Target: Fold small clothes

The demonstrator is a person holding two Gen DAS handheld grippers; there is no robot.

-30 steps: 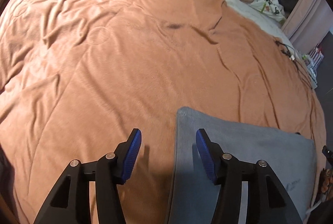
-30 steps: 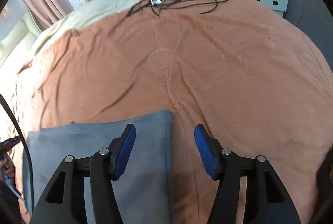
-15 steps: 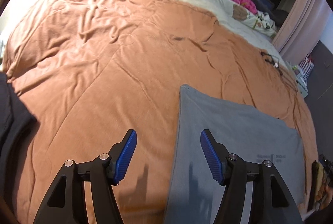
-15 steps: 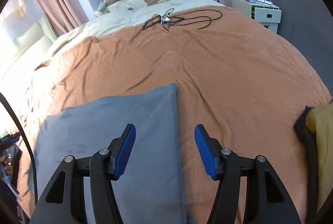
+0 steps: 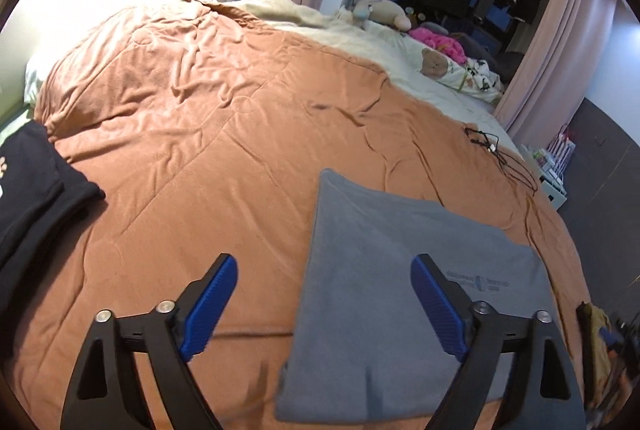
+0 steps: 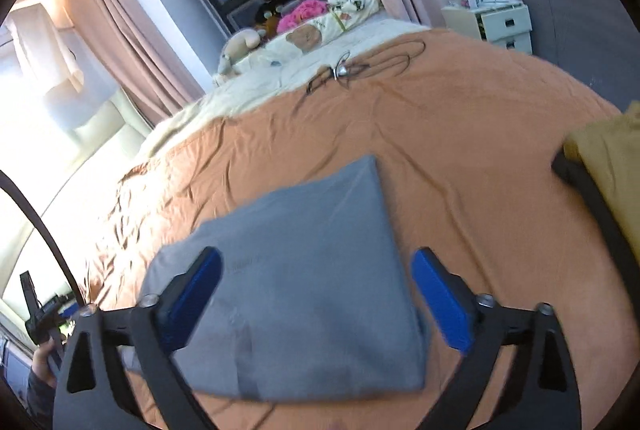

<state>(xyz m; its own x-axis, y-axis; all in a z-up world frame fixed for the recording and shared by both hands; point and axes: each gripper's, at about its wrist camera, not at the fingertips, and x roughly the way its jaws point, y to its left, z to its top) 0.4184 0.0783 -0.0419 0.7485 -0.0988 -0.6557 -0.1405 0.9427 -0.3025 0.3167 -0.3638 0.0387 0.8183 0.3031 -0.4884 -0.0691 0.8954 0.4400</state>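
Your left claw [image 5: 324,306] is spread wide, its jaws having just been opening; nothing is pinched between the blue pads [image 5: 208,306]. Your right claw [image 6: 316,298] is likewise spread, jaws just opened, gripping nothing.

The folded grey garment [image 5: 396,302] lies flat on the orange blanket [image 5: 208,150] of the bed, at the near edge — in the left wrist view it sits under the right pad and extends to the right; in the right wrist view it lies beneath and between both pads. A small line of print [image 5: 476,280] shows on its top face, too small to read.

A black garment [image 5: 32,190] lies at the left edge of the blanket, well apart from the grey one. A yellow garment [image 6: 608,166] lies at the right edge. At the far end — a black cable [image 6: 360,68], a cream sheet [image 5: 360,38] and soft toys [image 5: 380,12].
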